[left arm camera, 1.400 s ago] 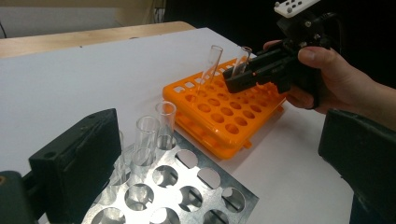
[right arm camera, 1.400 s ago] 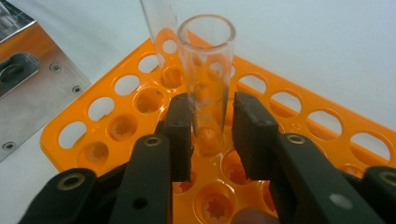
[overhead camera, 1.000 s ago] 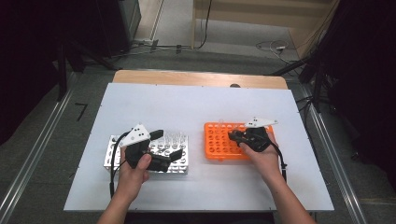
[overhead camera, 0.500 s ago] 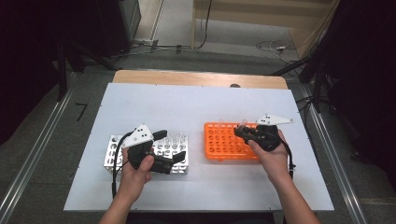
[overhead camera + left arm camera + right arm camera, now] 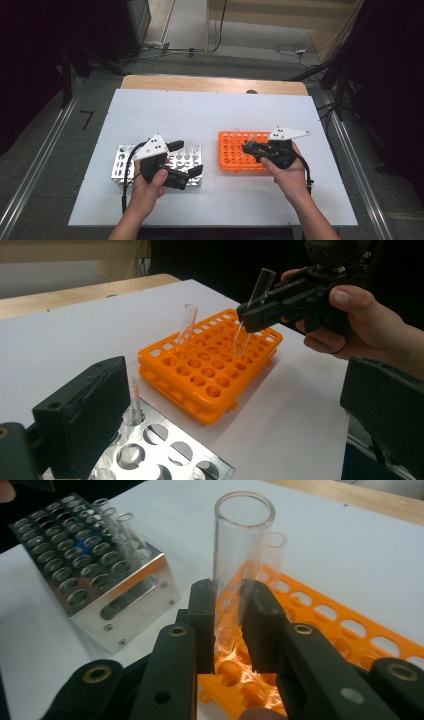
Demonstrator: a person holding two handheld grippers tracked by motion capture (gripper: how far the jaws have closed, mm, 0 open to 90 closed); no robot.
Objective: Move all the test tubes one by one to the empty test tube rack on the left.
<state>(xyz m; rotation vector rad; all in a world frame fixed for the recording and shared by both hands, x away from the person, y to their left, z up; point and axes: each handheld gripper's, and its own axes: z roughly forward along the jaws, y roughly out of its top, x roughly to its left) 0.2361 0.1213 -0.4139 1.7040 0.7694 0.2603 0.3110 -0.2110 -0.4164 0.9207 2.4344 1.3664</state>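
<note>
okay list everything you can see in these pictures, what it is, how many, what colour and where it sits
Table top: one, white, with a wooden strip along the far edge.
Orange rack: one, plastic, on the table's right half.
Metal rack: one, silver with round holes, on the table's left half.
Held test tube: one, clear glass, clamped in the right tool above the orange rack.
Standing test tube: one, clear, leaning in the orange rack.
Tubes in the metal rack: a few, clear; exact count hard to tell.
Left tool: one, black, jaws open, over the metal rack.
Right tool: one, black, shut on the tube.
Hands: two, one on each tool.
</note>
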